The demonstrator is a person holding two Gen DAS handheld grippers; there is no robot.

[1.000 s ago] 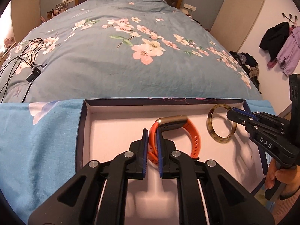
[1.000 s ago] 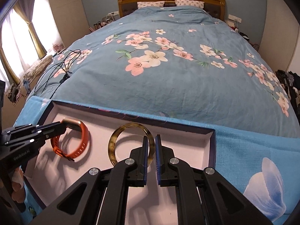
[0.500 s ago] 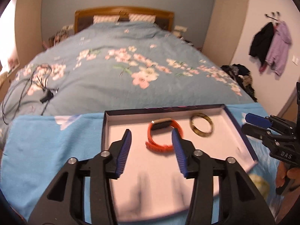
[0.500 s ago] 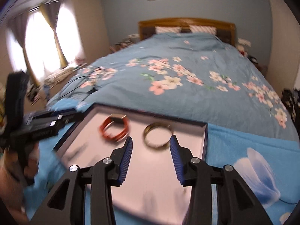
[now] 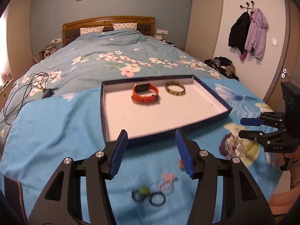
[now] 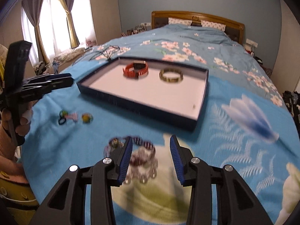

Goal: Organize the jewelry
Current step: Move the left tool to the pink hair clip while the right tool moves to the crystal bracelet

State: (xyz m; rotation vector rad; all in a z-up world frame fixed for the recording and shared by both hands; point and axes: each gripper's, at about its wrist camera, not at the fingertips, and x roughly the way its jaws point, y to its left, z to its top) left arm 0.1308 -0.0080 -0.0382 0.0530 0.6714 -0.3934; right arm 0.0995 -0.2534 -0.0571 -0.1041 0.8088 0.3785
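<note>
A shallow dark-rimmed box with a white floor lies on the blue cloth and holds an orange watch band and a tortoiseshell bangle; they also show in the right wrist view, band and bangle. My left gripper is open and empty, above small rings and a pink piece. My right gripper is open and empty over a heap of beaded bracelets.
The blue cloth covers the foot of a floral bed. A black cable and charger lie on the bed at left. Coats hang on the right wall. A window with curtains is at left.
Both grippers let go of the band and bangle in the box, opened, and pulled back and up toward the near edge of the cloth.
</note>
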